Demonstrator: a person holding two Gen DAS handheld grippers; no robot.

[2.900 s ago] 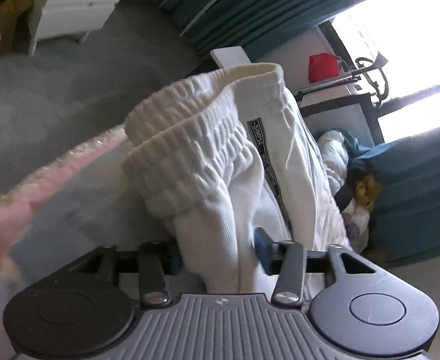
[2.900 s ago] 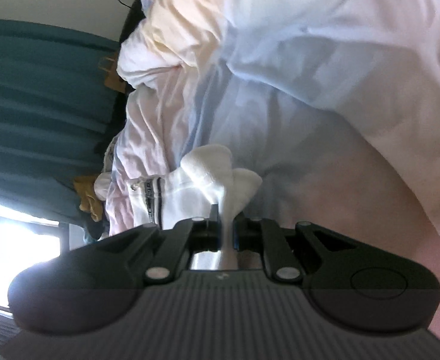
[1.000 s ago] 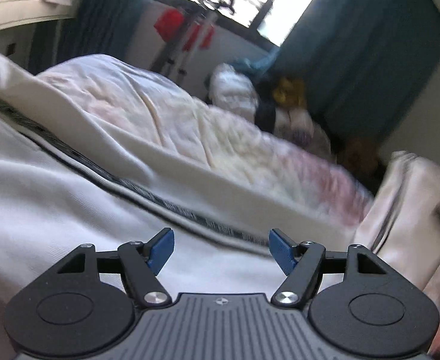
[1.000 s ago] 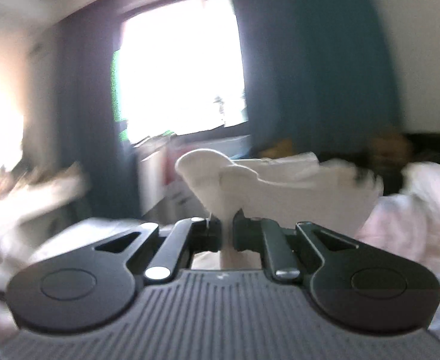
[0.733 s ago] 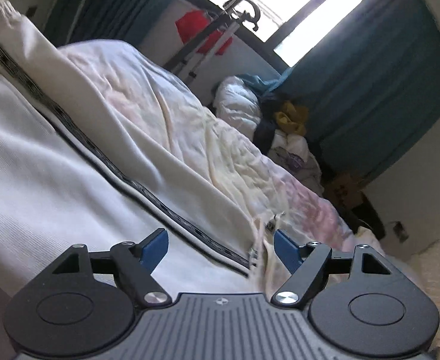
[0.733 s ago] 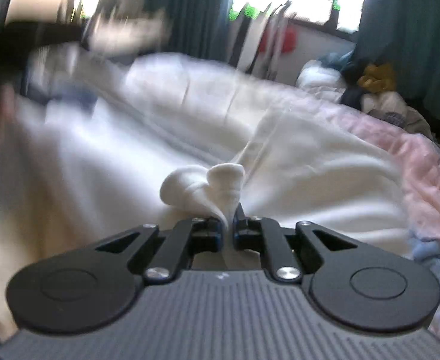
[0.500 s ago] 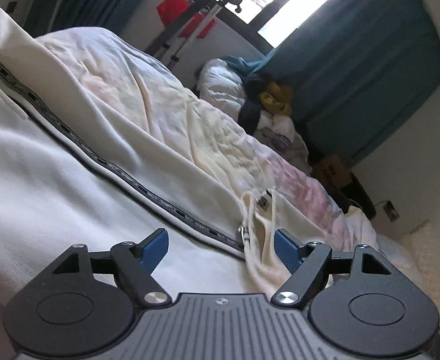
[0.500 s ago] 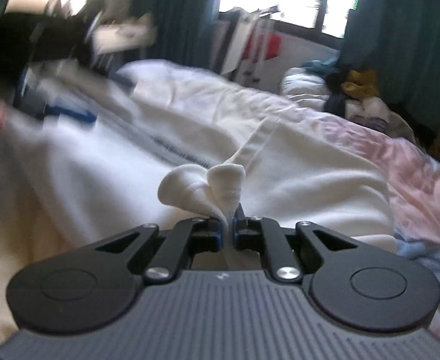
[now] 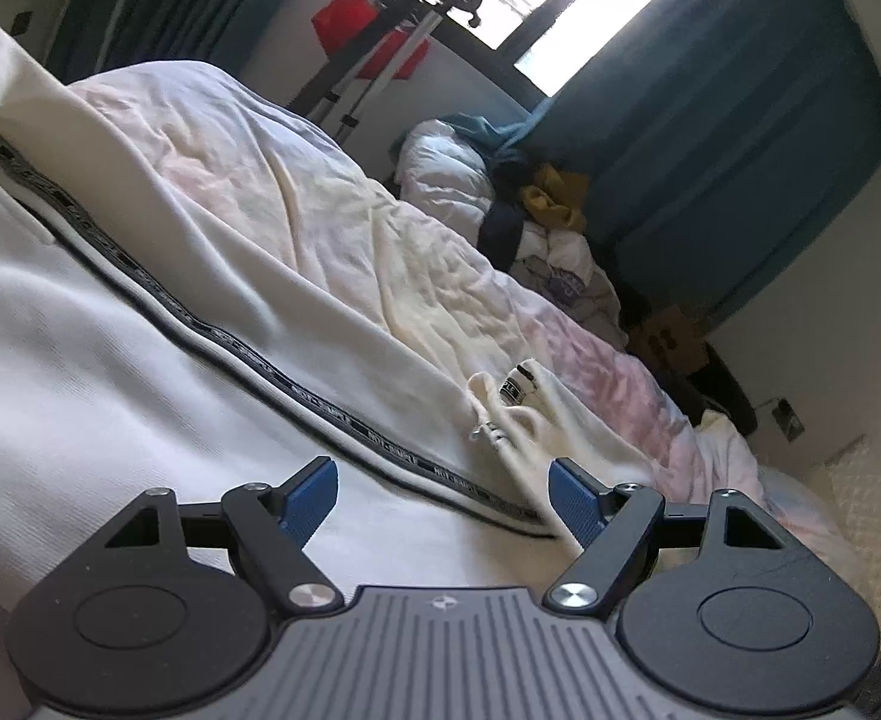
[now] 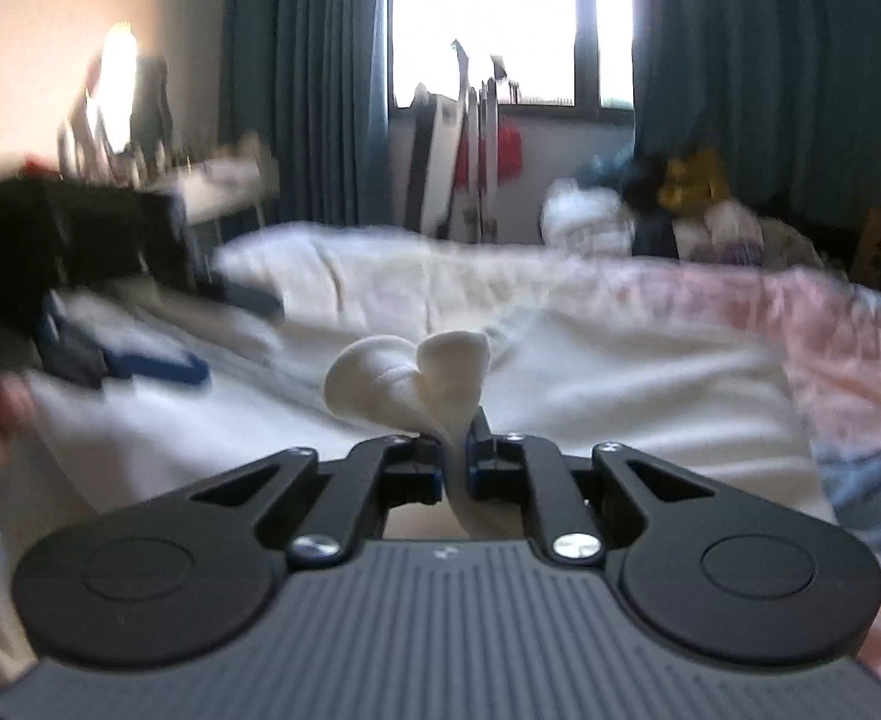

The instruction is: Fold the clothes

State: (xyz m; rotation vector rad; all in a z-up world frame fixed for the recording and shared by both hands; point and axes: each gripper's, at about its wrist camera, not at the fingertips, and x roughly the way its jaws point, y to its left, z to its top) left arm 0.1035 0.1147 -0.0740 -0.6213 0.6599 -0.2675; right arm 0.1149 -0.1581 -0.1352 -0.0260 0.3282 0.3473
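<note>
White striped trousers laid out on the bed, 1 end pinched by the right gripper.

At left, the left gripper [image 9: 443, 495] hovers low over the white ribbed-knit trousers with a dark lettered side stripe [image 9: 140, 372], its blue ridged pads [image 9: 311, 495] spread wide with nothing pinched; the cloth lies flat beneath, on the crumpled cream-and-pink quilted bedcover [image 9: 332, 228]. A bunched cuff with metal-tipped drawcord [image 9: 500, 414] sits just beyond the right pad. At right, the right gripper [image 10: 454, 462] has its jaws pressed together on a soft rounded tuft of the same white cloth [image 10: 410, 381], which bulges above the pads in 2 lobes. In my judgement, the fold goes best if the right keeps its pinch and lays the end down level, while the left smooths or takes the stripe edge so that the seams align; the thick knit may slump unevenly.
</note>
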